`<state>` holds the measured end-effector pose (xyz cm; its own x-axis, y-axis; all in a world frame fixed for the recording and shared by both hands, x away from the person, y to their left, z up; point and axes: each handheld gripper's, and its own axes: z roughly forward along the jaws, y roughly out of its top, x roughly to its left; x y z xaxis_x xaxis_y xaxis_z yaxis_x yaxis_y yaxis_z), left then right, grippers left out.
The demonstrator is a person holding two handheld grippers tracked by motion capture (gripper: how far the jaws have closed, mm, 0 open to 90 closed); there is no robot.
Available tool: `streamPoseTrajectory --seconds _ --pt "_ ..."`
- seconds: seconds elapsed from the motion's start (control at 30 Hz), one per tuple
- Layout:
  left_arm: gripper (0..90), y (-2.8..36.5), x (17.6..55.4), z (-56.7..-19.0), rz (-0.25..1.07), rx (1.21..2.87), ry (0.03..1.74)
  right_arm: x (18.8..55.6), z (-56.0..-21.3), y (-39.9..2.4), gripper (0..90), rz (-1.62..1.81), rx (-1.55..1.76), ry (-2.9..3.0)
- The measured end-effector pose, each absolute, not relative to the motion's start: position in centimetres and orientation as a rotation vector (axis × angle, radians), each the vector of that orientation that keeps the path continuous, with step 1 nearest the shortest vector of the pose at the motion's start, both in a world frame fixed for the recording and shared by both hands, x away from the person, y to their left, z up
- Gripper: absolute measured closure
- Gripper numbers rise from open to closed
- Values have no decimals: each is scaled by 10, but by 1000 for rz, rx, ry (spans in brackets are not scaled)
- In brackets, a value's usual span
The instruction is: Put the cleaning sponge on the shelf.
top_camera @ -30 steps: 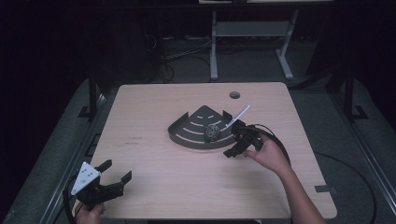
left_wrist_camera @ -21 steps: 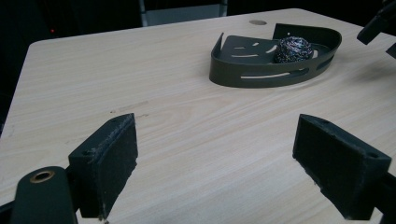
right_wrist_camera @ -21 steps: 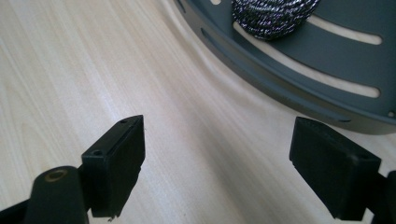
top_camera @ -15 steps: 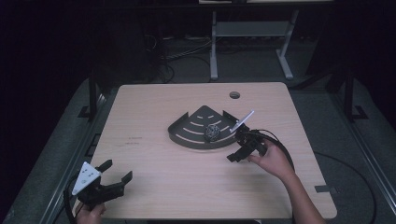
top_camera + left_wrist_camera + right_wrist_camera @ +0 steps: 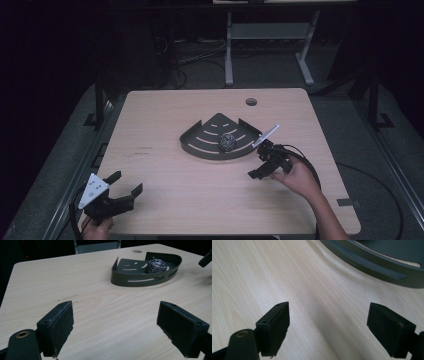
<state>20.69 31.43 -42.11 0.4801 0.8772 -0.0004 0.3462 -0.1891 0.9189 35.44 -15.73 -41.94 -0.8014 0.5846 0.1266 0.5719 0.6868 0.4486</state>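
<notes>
Tabletop of pale wood grain carries a dark grey, fan-shaped metal tray with a low slotted wall and slots in its floor. The tray sits near the middle of the tabletop, slightly toward the far right. A small ball of shiny metal scouring wool lies inside the tray, close to its curved front wall; in the left claw view the ball rests toward the right end of the tray.

The right claw is positioned just beside the tray's right front edge, above bare wood and clear of the tray. Its jaws stand wide apart and released, with nothing between them; in the right claw view only wood grain lies between the jaws, and the tray's curved wall crosses the upper right.

The left claw is held at the near left corner of the tabletop, well apart from the tray. Its jaws are also spread and released, empty.
</notes>
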Motion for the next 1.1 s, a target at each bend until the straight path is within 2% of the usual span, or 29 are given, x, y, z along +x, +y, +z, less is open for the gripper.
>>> streamPoseTrajectory --seconds 1.1 --pt "132 311 207 -422 682 1765 1037 323 -429 -195 177 768 1028 2816"
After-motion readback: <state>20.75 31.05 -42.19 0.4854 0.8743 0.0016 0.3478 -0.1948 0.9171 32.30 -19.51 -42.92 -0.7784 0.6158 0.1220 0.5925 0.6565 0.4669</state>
